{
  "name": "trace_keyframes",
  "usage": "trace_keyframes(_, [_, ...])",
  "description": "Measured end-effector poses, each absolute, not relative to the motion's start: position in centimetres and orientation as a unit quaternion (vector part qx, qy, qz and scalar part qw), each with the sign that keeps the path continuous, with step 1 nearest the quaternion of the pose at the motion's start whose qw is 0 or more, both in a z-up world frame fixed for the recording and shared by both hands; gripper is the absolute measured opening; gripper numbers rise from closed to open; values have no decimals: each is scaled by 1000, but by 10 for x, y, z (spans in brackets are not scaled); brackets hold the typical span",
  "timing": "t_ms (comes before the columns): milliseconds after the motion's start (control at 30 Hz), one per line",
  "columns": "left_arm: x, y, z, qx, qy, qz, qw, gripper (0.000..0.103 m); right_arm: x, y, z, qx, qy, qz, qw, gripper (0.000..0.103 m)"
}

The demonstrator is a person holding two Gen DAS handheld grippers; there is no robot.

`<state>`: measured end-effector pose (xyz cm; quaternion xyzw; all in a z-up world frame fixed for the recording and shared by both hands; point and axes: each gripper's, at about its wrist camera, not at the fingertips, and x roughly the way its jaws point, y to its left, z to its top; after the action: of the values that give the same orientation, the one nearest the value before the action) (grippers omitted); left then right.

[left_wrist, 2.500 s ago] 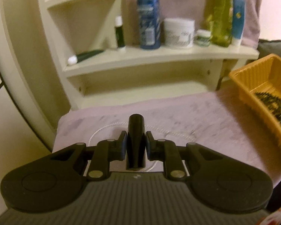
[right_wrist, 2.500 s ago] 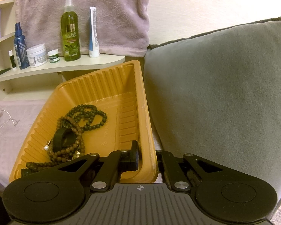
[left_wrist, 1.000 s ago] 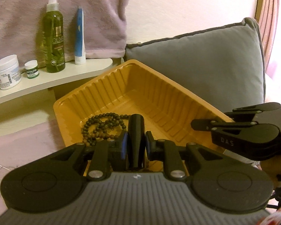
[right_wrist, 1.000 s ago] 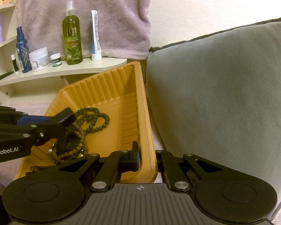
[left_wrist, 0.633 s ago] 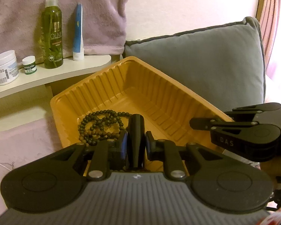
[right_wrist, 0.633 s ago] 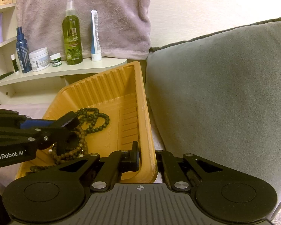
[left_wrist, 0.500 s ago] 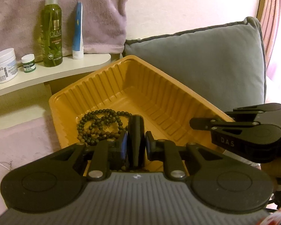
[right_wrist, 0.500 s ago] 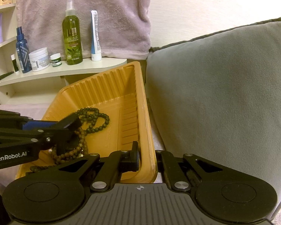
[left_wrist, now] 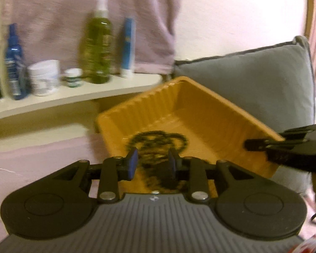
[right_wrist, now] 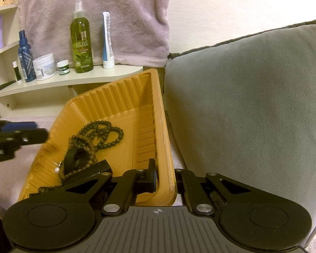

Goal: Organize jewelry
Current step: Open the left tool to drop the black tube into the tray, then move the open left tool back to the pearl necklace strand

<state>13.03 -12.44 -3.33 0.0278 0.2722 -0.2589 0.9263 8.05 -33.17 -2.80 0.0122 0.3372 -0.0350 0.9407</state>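
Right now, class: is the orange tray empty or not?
Not empty. The orange tray holds dark bead strands, a black ring and a small pearl earring.

Ribbed orange plastic tray [right_wrist: 120,97]: holds dark green bead strand [right_wrist: 107,135], brown bead strand [right_wrist: 88,147], black ring [right_wrist: 75,158], white pearl stud [right_wrist: 56,169]. Grey cushion [right_wrist: 252,105]. Mauve plush towel [right_wrist: 126,10]. Cream shelf [right_wrist: 73,80]: green spray bottle [right_wrist: 82,42], blue bottle [right_wrist: 25,61].

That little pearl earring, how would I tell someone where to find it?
Look for the orange tray leaning against the grey cushion. In its near left corner, beside the heap of dark beads and a black ring, lies the pearl earring. It is the only white, shiny thing in the tray, a single small ball on a thin post.
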Motion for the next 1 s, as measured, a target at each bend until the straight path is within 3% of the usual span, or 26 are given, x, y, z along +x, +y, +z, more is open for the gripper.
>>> trace_keyframes(533, [133, 3, -66, 30, 288, -81, 954, 27, 82, -332, -29, 6, 341, -35, 939, 5])
trace_keyframes(867, [160, 35, -91, 78, 304, -90, 945, 27, 84, -332, -30, 4, 343, -37, 939, 5])
trace_keyframes(1000, [170, 37, -98, 103, 315, -114, 937, 19, 85, -331, -31, 2, 345, -38, 938, 5])
